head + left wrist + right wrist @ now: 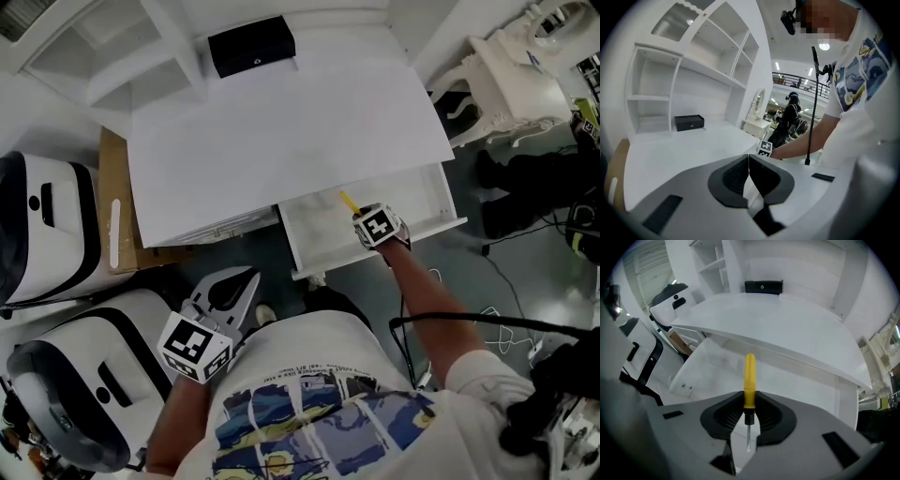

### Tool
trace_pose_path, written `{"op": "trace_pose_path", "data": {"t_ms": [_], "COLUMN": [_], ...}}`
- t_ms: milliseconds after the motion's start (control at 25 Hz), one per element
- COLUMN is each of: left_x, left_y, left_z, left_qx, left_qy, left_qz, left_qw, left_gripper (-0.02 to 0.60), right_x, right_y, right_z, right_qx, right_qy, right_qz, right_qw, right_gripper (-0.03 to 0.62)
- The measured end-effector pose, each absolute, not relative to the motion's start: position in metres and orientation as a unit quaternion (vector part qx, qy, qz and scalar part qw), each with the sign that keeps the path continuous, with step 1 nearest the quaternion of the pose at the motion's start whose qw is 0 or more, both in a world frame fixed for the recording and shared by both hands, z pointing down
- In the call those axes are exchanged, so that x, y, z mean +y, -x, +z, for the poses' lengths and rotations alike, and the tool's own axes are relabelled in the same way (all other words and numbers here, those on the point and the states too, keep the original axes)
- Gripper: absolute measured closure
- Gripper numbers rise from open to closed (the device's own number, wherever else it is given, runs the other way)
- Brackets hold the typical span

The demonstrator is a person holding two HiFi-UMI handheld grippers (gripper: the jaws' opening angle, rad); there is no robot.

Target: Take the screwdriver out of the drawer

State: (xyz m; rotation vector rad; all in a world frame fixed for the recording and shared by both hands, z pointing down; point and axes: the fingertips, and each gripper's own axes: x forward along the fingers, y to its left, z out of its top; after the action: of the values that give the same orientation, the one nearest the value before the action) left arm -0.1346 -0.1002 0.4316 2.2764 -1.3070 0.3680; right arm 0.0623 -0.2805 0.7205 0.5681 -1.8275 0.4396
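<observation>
A: Right gripper [749, 404] jaws clamp the screwdriver [749, 376] at its handle base, over the open drawer [717, 366]. Left gripper [749, 176] jaws closed, empty.
B: Risk: handle could pivot in that grip, clip the table [787, 329] edge, drop.

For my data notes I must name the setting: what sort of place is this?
Probably a large furniture showroom or hall, not a home: a white desk with a shelf unit, an ornate white dressing table beyond it, and a railed upper gallery under ceiling lights.
</observation>
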Motion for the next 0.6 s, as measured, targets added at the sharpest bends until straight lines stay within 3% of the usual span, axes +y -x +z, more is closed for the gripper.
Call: {"op": "trace_pose_path", "data": {"t_ms": [600], "left_x": [-0.038], "left_y": [0.166], "left_z": [0.42], "left_qx": [-0.456], "left_qy": [-0.855], "left_qz": [0.11], "left_qw": [0.221], "left_gripper": [0.568], "right_x": [-0.201], "right_y": [-0.038], "right_z": [0.635], "right_qx": [-0.795], "right_qy": [-0.325], "right_qz": [0.255], "right_qw": [0.445], "right_gripper": [0.5]}}
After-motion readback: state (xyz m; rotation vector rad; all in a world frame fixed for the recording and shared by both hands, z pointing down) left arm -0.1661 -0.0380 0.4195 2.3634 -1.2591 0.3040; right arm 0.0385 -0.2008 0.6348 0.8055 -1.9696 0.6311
